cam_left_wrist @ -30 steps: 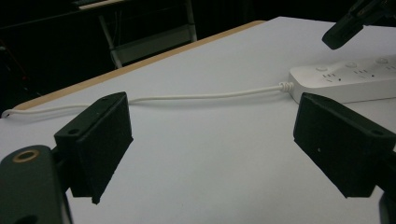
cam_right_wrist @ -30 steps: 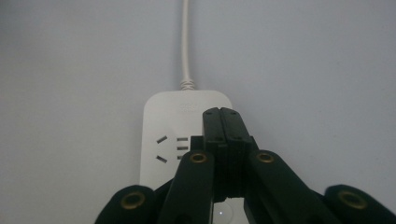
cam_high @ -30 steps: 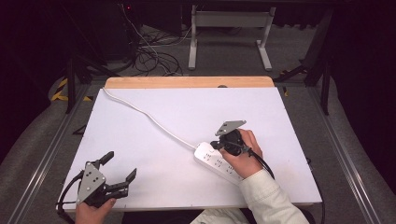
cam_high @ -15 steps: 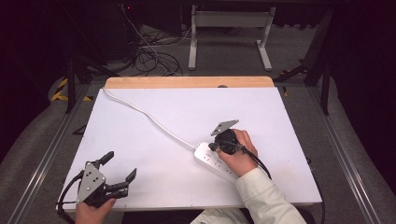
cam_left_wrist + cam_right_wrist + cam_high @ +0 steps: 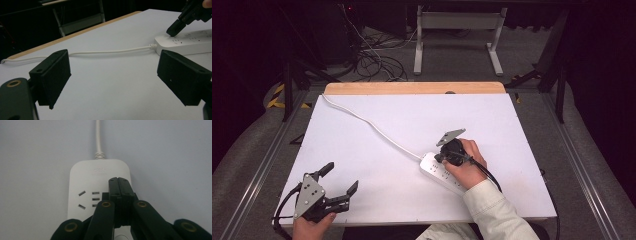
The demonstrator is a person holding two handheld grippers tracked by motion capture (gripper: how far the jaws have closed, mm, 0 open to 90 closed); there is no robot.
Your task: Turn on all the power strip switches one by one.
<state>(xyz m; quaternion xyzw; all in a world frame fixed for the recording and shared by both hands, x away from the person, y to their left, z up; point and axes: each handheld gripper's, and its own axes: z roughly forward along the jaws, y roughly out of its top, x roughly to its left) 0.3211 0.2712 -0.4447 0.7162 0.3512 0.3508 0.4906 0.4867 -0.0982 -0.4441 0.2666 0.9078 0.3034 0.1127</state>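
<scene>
Bare desk (image 5: 492, 120) lies open on most sides; only the power strip (image 5: 437, 171) and its white cord (image 5: 372, 126), apparently lying flat, cross the middle.

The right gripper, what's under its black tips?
The white power strip lies under the right gripper, whose shut jaws sit over its cord end beside some sockets. Whatever is directly beneath the tips is covered.

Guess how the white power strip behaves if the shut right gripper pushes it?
The power strip lies flat and low, so it likely slides, not tips. Its cord looks limp and should trail. The right gripper presses near that end, so it may pivot.
</scene>
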